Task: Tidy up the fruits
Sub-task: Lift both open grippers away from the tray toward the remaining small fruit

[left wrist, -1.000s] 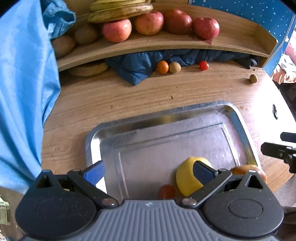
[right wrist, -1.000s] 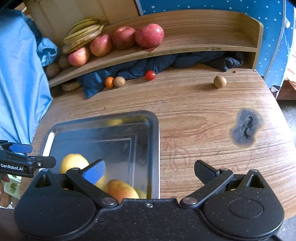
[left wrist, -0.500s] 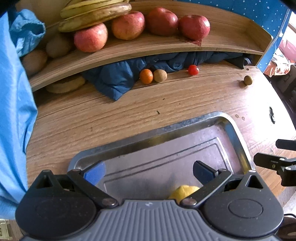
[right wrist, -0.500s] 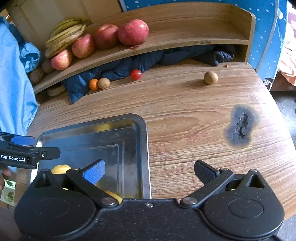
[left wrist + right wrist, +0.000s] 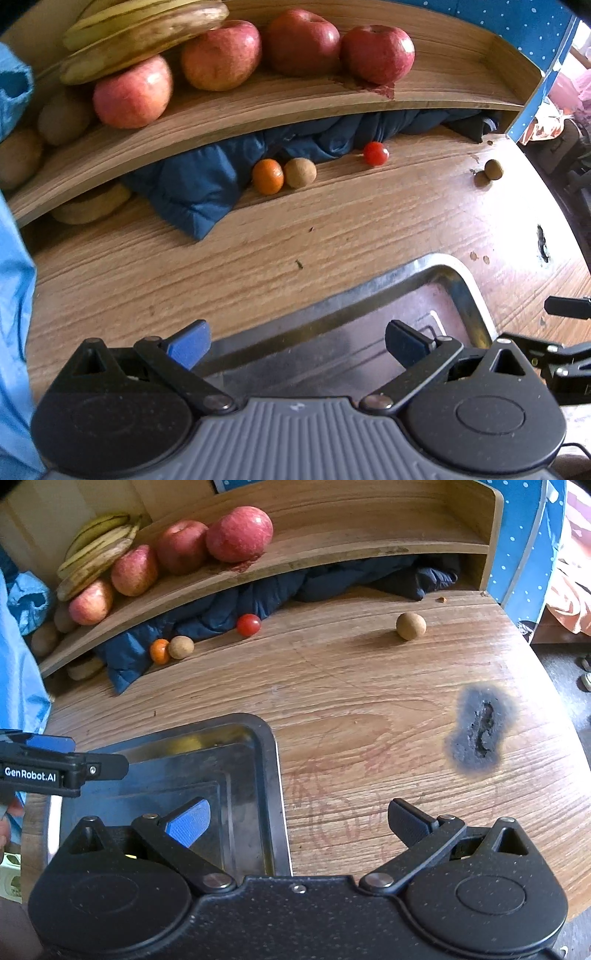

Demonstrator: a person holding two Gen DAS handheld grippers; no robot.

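My left gripper (image 5: 295, 343) is open and empty above the far edge of the metal tray (image 5: 461, 284). My right gripper (image 5: 295, 823) is open and empty over the tray's right rim (image 5: 273, 760). On the wooden table by the blue cloth lie a small orange (image 5: 267, 176), a brown round fruit (image 5: 300, 172) and a red tomato (image 5: 375, 153). They also show in the right wrist view: the orange (image 5: 159, 651), the brown fruit (image 5: 181, 647), the tomato (image 5: 248, 624). Another brown fruit (image 5: 410, 626) lies alone at the far right.
A curved wooden shelf (image 5: 258, 107) holds several apples (image 5: 376, 53) and bananas (image 5: 144, 27). Dark blue cloth (image 5: 195, 184) fills the space under it. A burnt mark (image 5: 480, 731) is on the table at right. Light blue fabric (image 5: 14, 295) hangs at left.
Both grippers have moved forward toward the shelf. The yellow and orange fruits in the tray have dropped out of sight below the gripper bodies. Both grippers stay open.
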